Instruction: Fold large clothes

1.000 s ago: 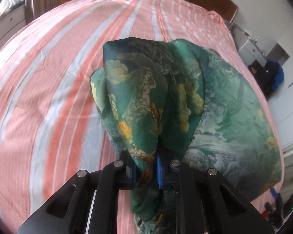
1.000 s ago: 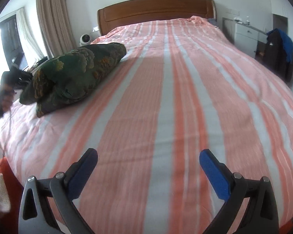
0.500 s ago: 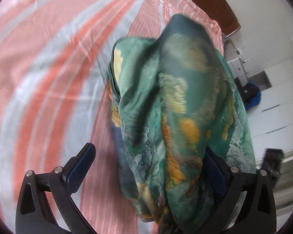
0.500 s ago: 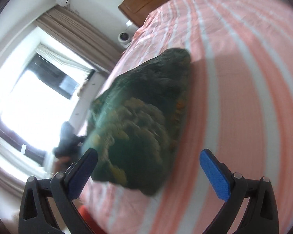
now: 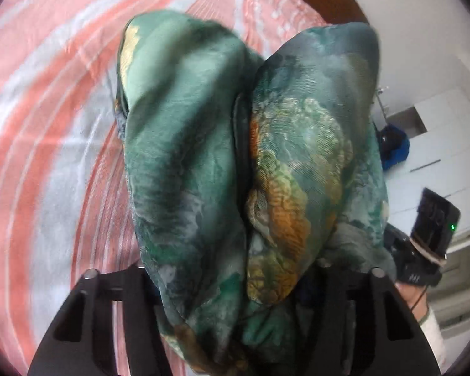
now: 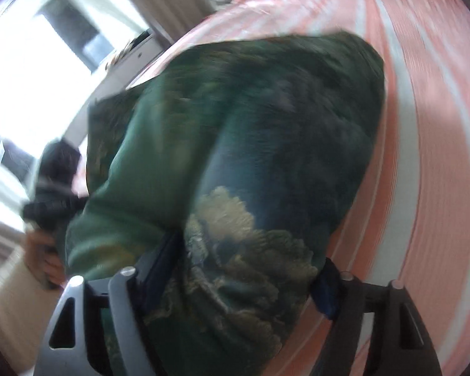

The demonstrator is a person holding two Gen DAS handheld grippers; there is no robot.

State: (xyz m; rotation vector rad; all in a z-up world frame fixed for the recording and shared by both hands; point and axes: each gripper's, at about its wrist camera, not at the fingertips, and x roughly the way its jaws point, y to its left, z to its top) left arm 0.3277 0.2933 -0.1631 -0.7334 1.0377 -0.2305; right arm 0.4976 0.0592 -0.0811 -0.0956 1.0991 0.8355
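Your left gripper [image 5: 235, 282] has its jaws set apart with the green printed garment [image 5: 247, 163] bunched thick between them; the cloth hides both fingertips, so you cannot tell whether they press on it or merely flank it. The fabric rises straight ahead of the claw in two tall lobes with a dark crease between them, and drapes down below the jaws as well.

Your right gripper [image 6: 235, 269] also stands with its jaws apart, the same garment [image 6: 235, 156] filling the gap. One blue pad [image 6: 324, 291] shows at the right edge of the cloth, touching it; the other is mostly covered. Whether this claw grips the cloth cannot be told either, and the view is blurred.

Beyond and beneath the garment in both views lies the pink and white striped bed [image 5: 47, 125]. To the right of your left claw, near the frame edge, the other hand's gripper body [image 5: 429, 238] shows with a small green light.
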